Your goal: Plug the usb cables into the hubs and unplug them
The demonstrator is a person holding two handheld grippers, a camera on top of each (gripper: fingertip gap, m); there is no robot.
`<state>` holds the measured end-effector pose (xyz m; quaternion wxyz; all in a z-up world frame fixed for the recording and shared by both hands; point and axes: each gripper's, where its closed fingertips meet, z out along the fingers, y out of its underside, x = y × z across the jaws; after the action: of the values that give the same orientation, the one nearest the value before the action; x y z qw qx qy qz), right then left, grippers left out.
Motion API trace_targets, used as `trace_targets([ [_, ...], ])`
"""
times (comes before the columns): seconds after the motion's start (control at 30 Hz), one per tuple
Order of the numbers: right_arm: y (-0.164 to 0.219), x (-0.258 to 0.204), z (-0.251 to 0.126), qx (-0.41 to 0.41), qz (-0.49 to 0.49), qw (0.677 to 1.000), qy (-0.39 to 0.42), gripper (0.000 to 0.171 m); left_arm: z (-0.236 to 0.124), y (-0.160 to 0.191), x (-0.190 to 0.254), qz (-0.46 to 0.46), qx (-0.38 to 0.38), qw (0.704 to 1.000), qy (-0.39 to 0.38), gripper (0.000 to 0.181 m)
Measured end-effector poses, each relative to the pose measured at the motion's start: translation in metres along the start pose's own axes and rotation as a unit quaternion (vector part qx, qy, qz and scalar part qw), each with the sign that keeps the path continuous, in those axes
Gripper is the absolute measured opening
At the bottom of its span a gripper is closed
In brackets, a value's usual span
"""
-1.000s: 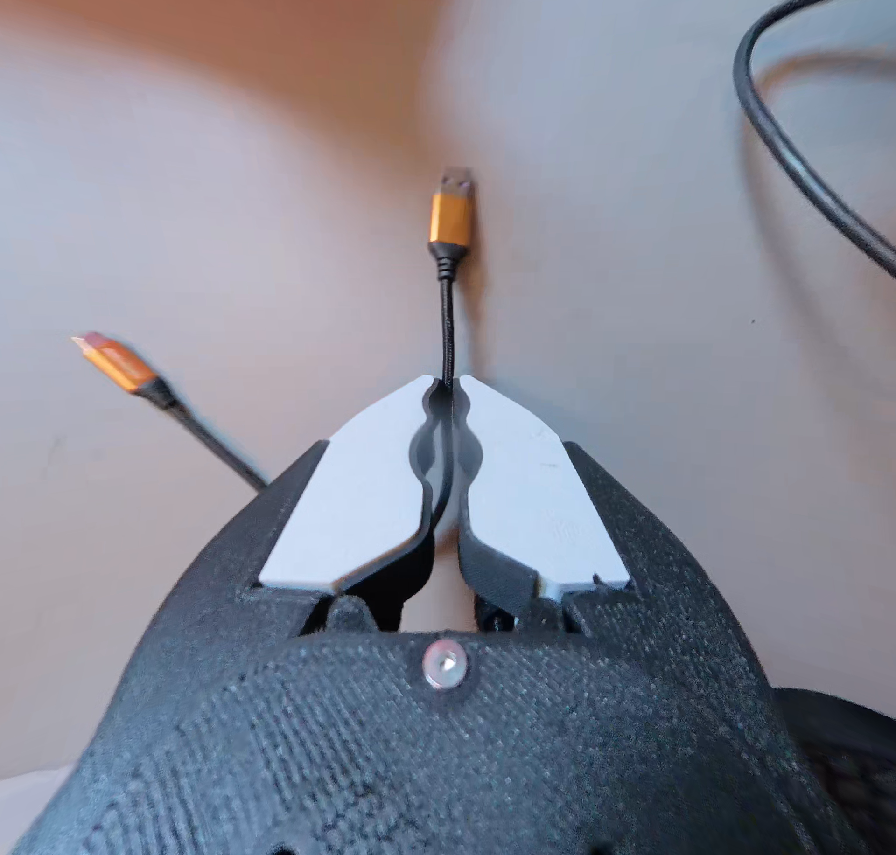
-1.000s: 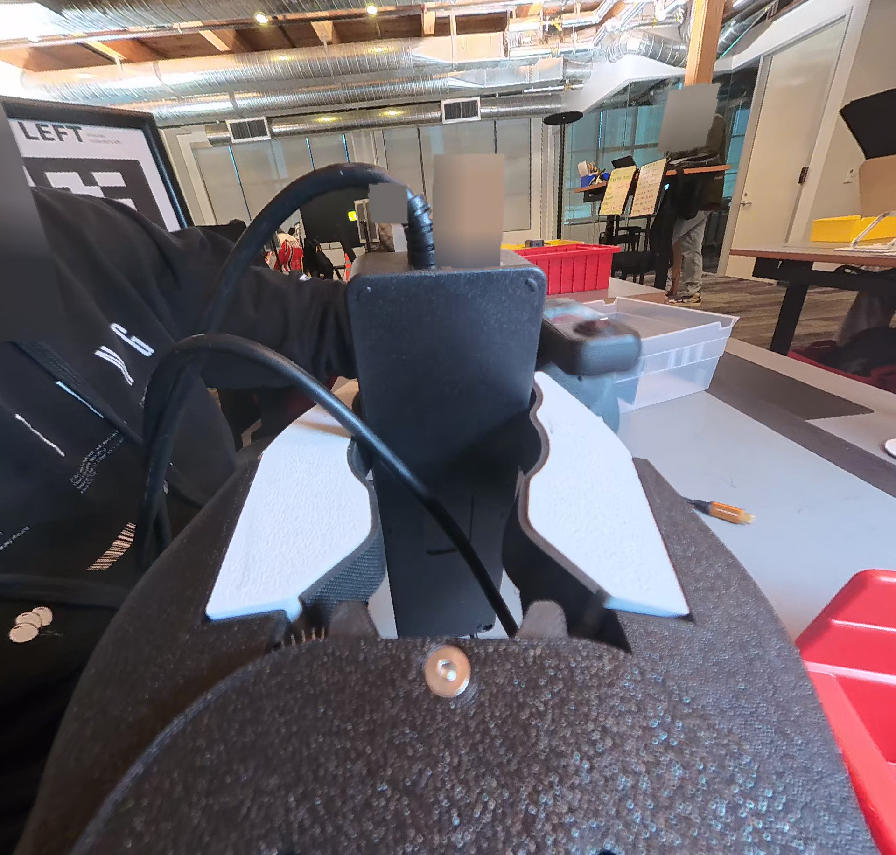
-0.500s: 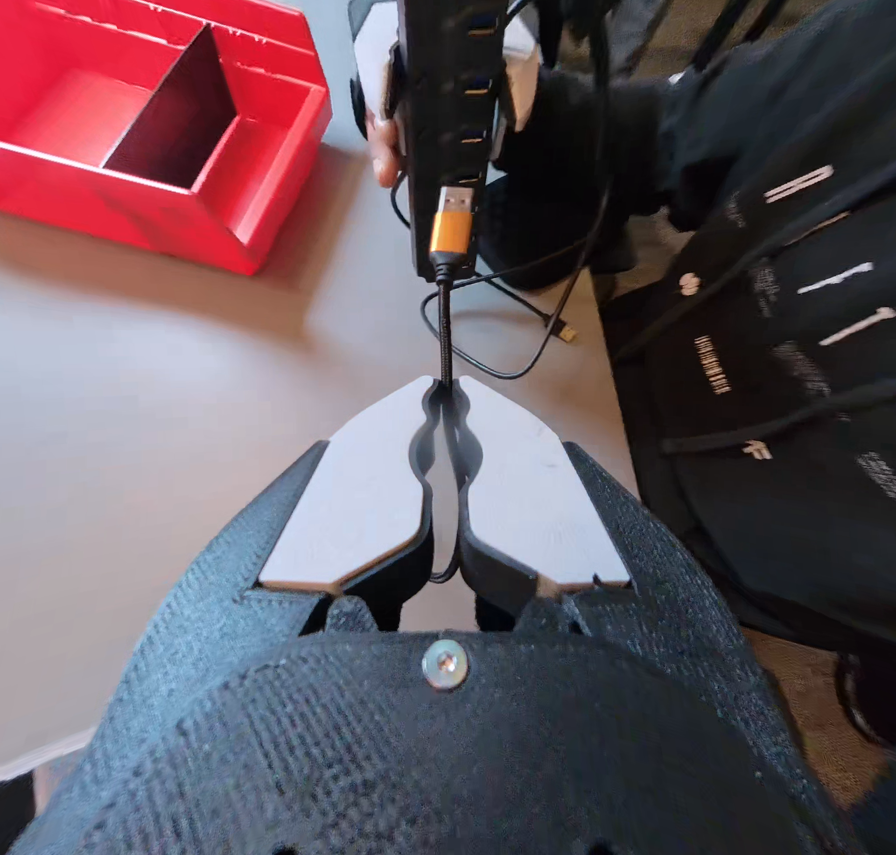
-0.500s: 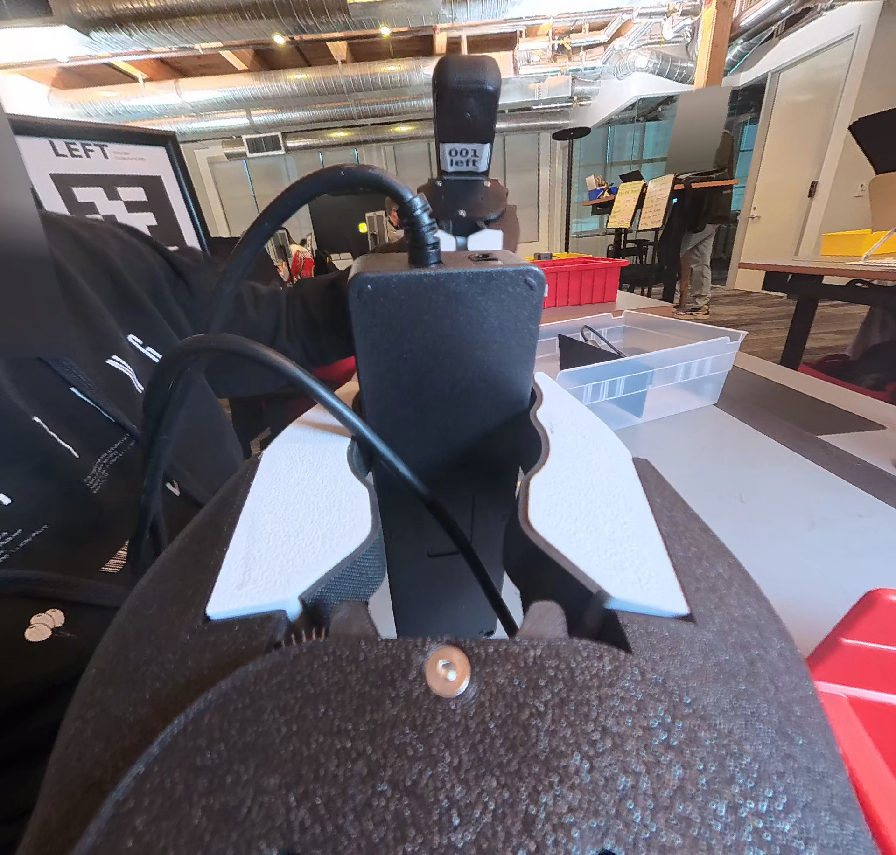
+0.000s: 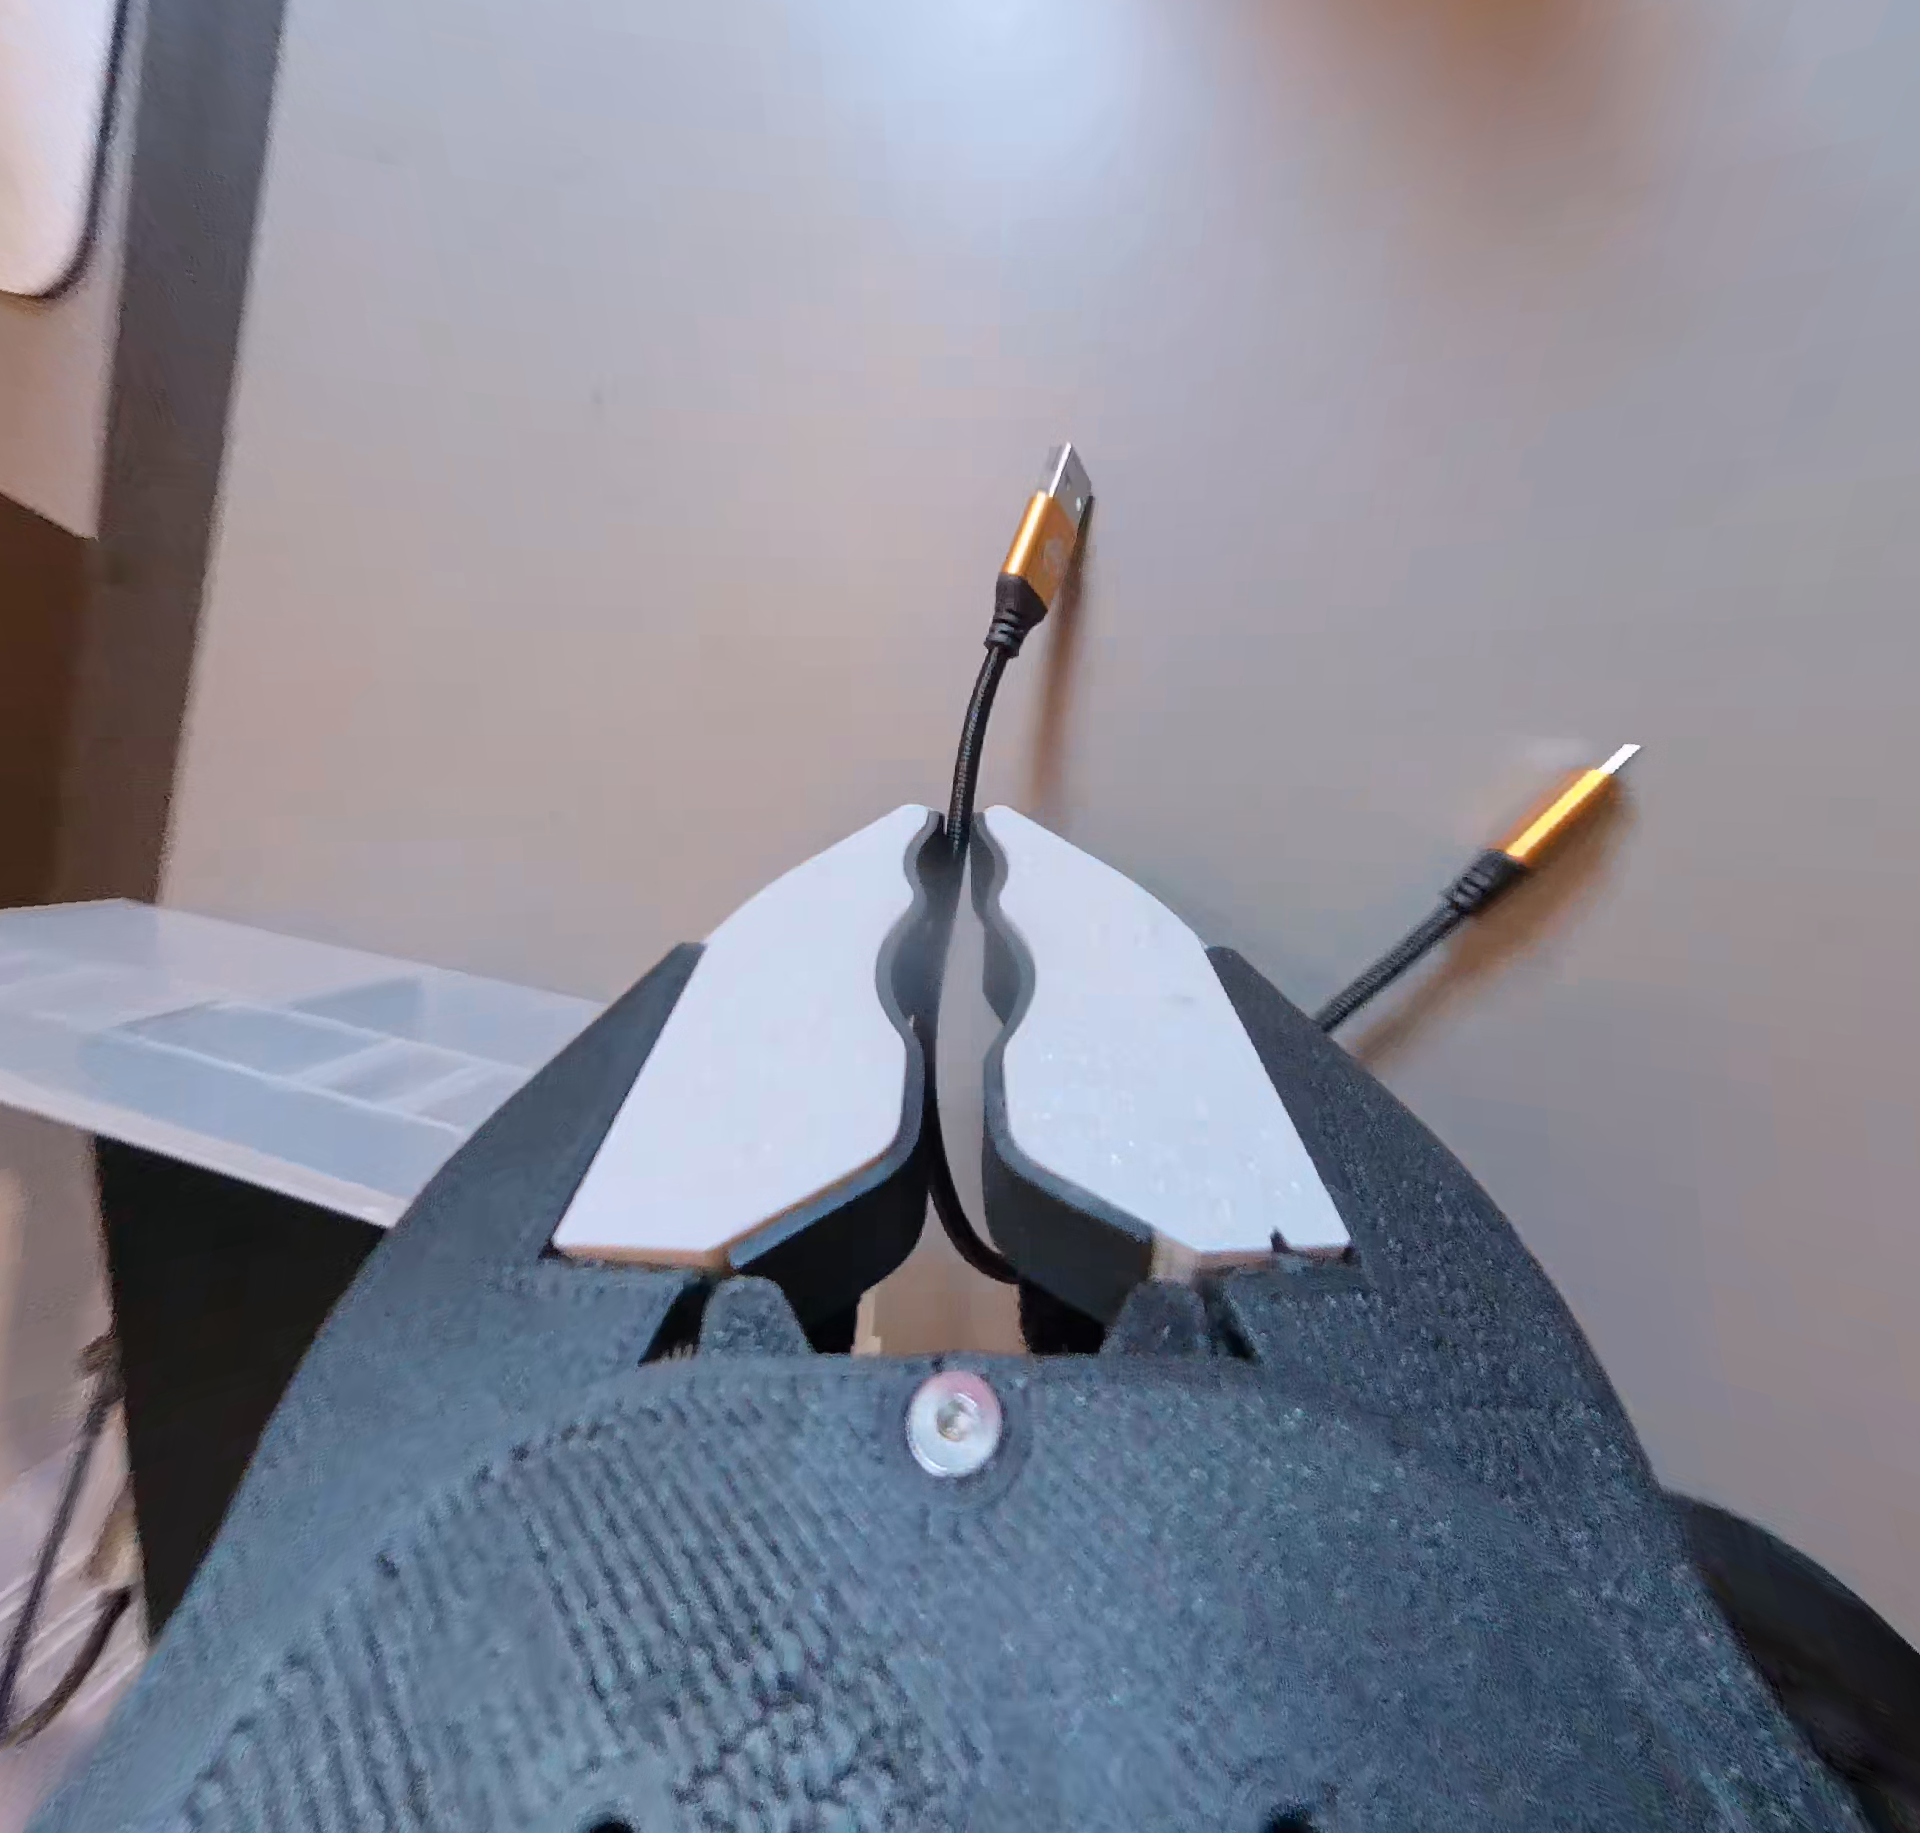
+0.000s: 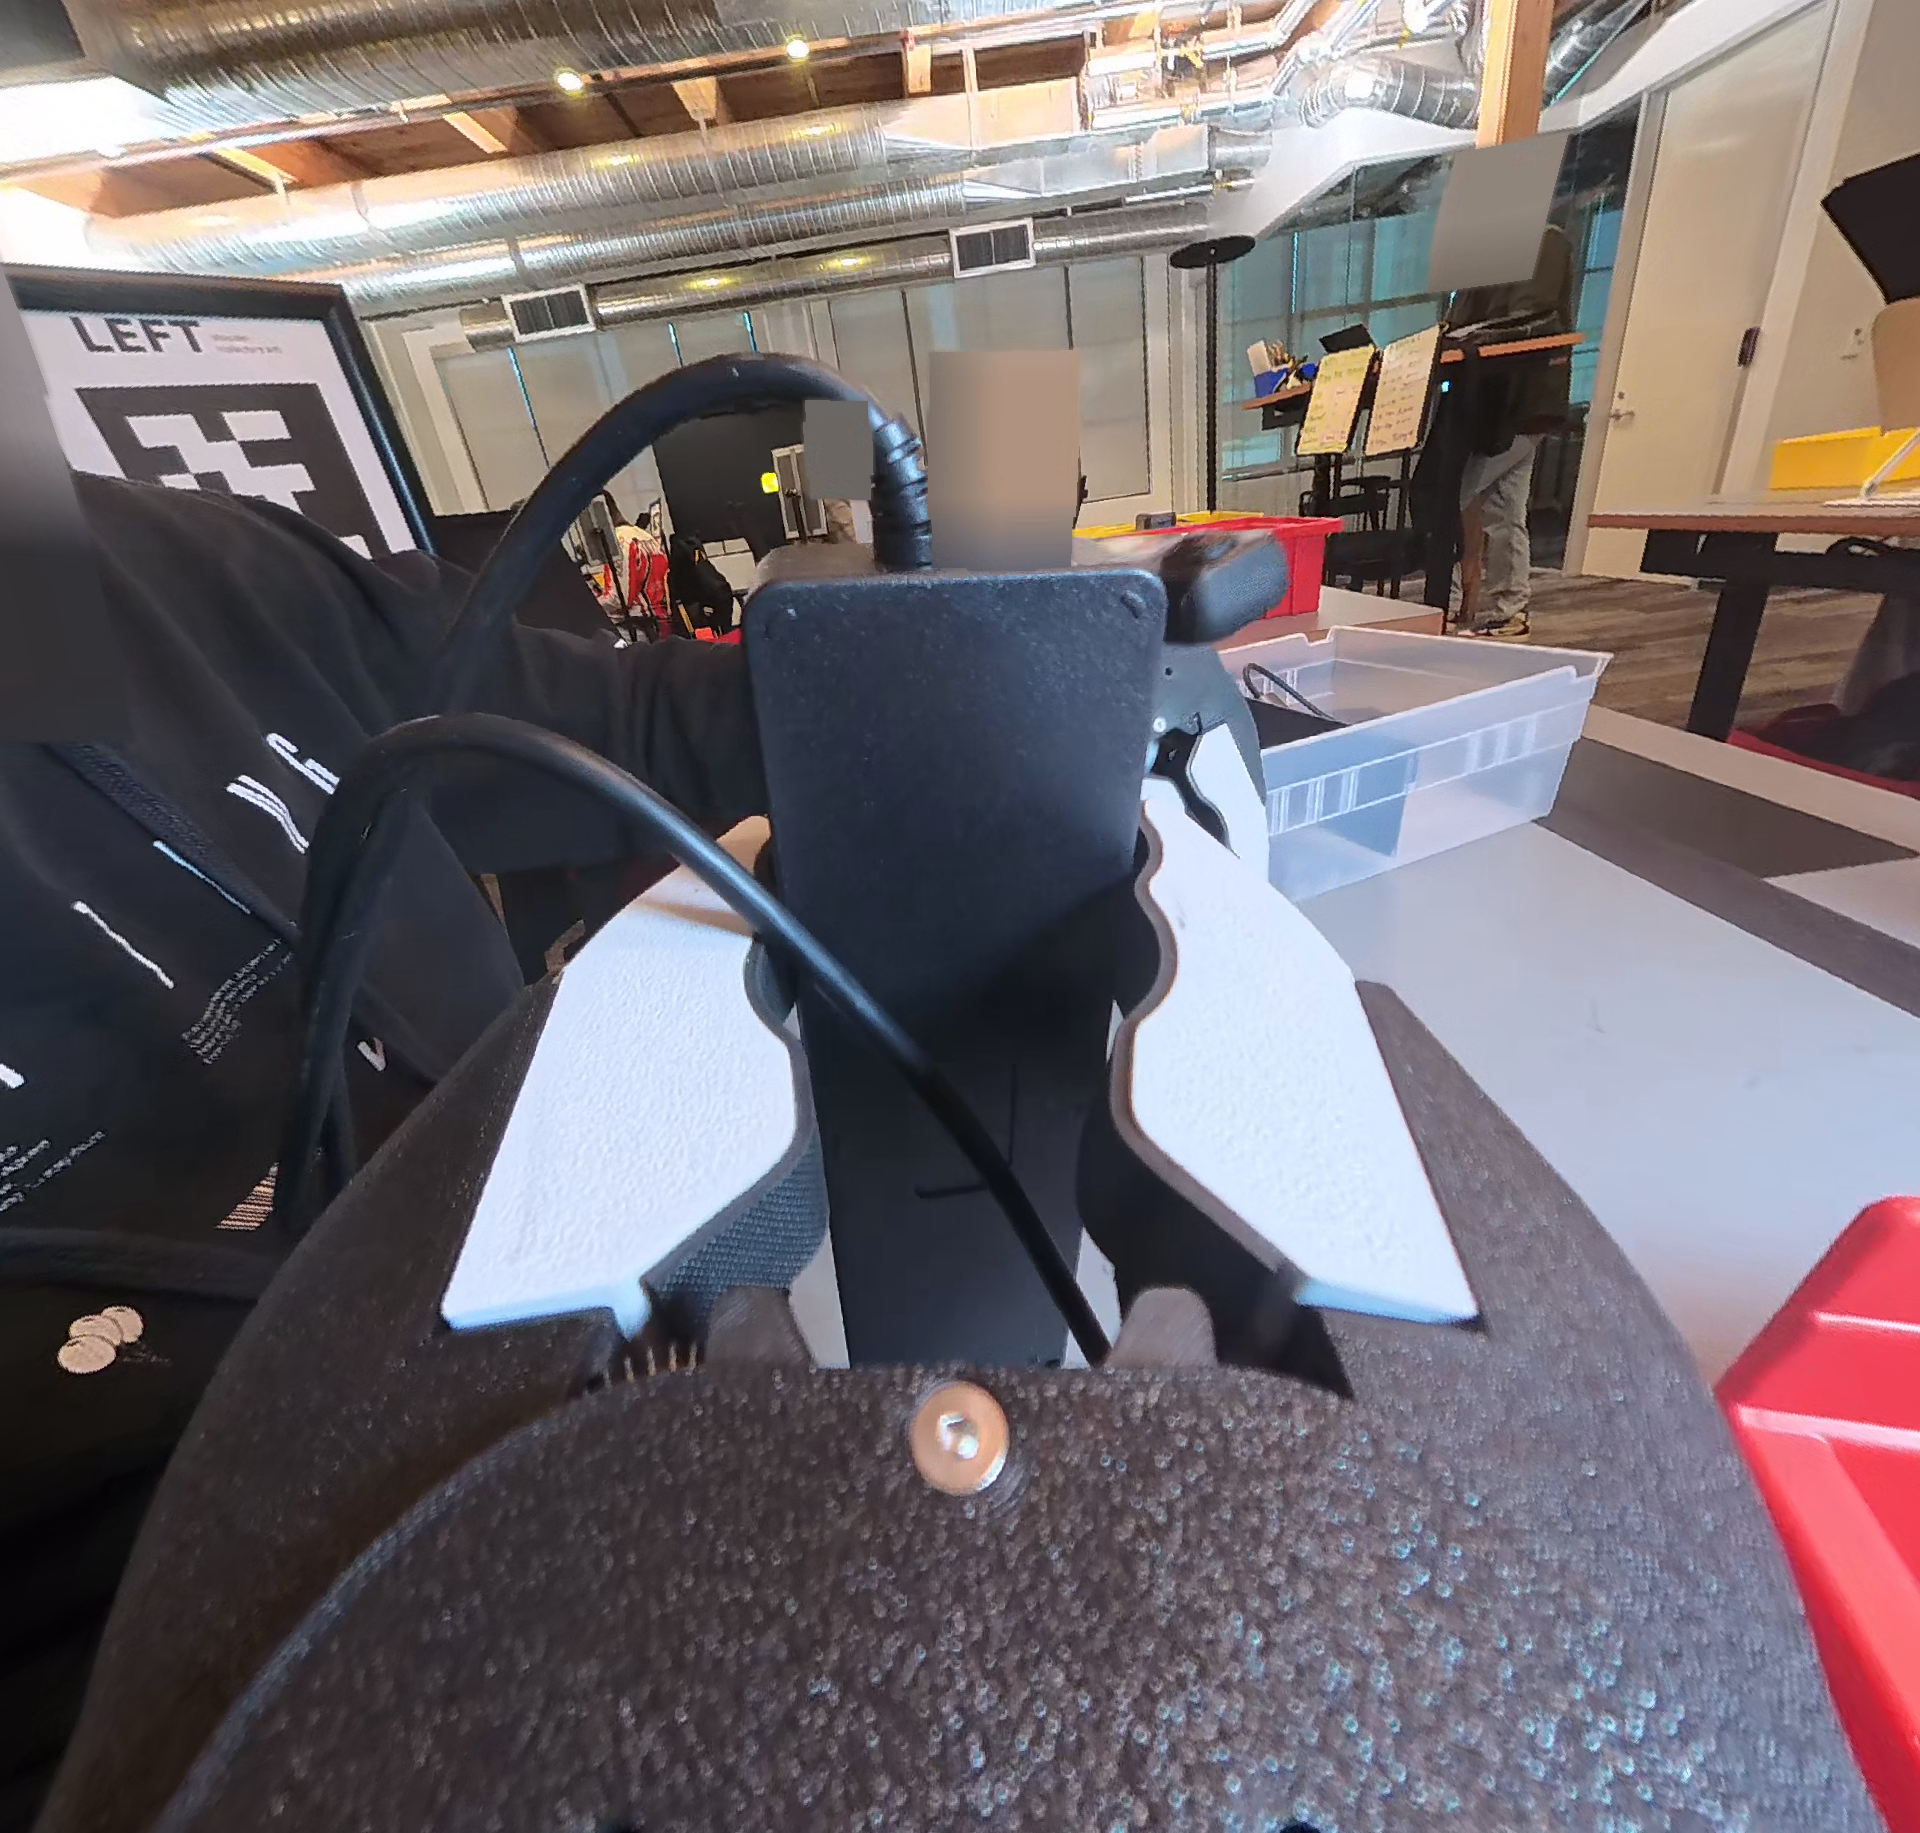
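Note:
My left gripper [image 5: 958, 819] is shut on a black braided usb cable [image 5: 975, 734]. Its orange plug with a metal tip [image 5: 1047, 533] sticks out ahead of the fingertips, over the grey table [image 5: 727, 329]. The cable's other end, a smaller orange plug [image 5: 1556, 817], hangs at the right. My right gripper [image 6: 951, 853] is shut on a black usb hub [image 6: 951, 775] and holds it upright with its plain back toward the camera. The hub's own black cord [image 6: 623, 495] loops over the left. The left gripper [image 6: 1210, 682] shows just behind the hub at the right.
A clear plastic bin with dividers [image 5: 208, 1045] [image 6: 1455, 734] stands on the table. A red bin [image 6: 1839, 1368] is at the right edge. A person's black sleeve [image 6: 208, 744] fills the left. A dark stripe [image 5: 177, 329] crosses the table. My hands' fingertips stand some 25 cm from each other.
My left gripper has swung away from the hub's ports and now points down at the bare table near the clear bin. The plug is clear of the hub. The right gripper and hub barely moved.

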<state>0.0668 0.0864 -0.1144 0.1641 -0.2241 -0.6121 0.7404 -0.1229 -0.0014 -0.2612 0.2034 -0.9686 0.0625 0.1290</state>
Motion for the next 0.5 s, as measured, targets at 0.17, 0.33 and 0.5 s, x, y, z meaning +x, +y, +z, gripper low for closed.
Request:
trace_targets([
  [0.17,-0.001,-0.001,-0.001,0.001,-0.002,1.0,-0.001,0.06,0.005,-0.007,-0.012,0.05,-0.006,0.993,-0.107,0.02],
  [0.33,-0.001,-0.001,-0.002,0.001,-0.002,1.0,-0.002,0.06,0.022,-0.017,0.001,0.061,-0.017,0.996,-0.057,0.027],
  [0.5,-0.003,-0.002,-0.004,0.005,-0.004,1.0,-0.002,0.06,0.045,-0.016,0.001,0.015,-0.071,0.997,-0.008,0.03],
])
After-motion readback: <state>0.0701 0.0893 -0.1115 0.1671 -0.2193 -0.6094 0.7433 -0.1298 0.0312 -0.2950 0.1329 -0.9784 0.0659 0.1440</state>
